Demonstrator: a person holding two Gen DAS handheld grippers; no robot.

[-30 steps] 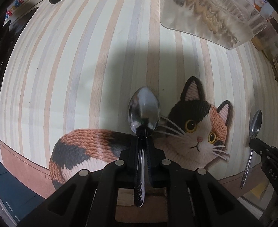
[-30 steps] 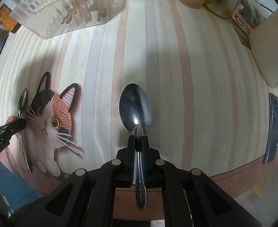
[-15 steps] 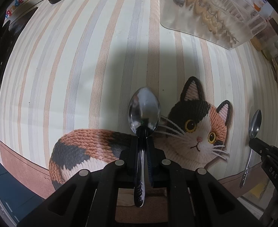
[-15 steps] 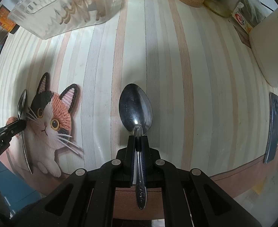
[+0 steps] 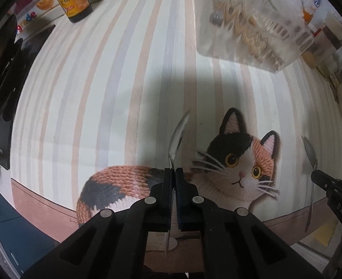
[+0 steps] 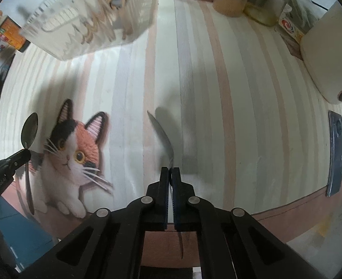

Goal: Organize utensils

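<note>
- Both spoons have just turned on their sides; before, the bowls faced up.
- The left gripper (image 5: 173,174) squeezes its spoon (image 5: 177,139) tight.
- The right gripper (image 6: 170,173) squeezes the other spoon (image 6: 161,137) tight.
- The clear basket (image 6: 89,23) at 11 o'clock is probably next.

Glossy polished metal spoon (image 5: 177,137); clear ribbed plastic basket (image 6: 82,23); matt black plastic tongs (image 6: 170,174); smooth printed tablecloth (image 6: 217,104).
</note>
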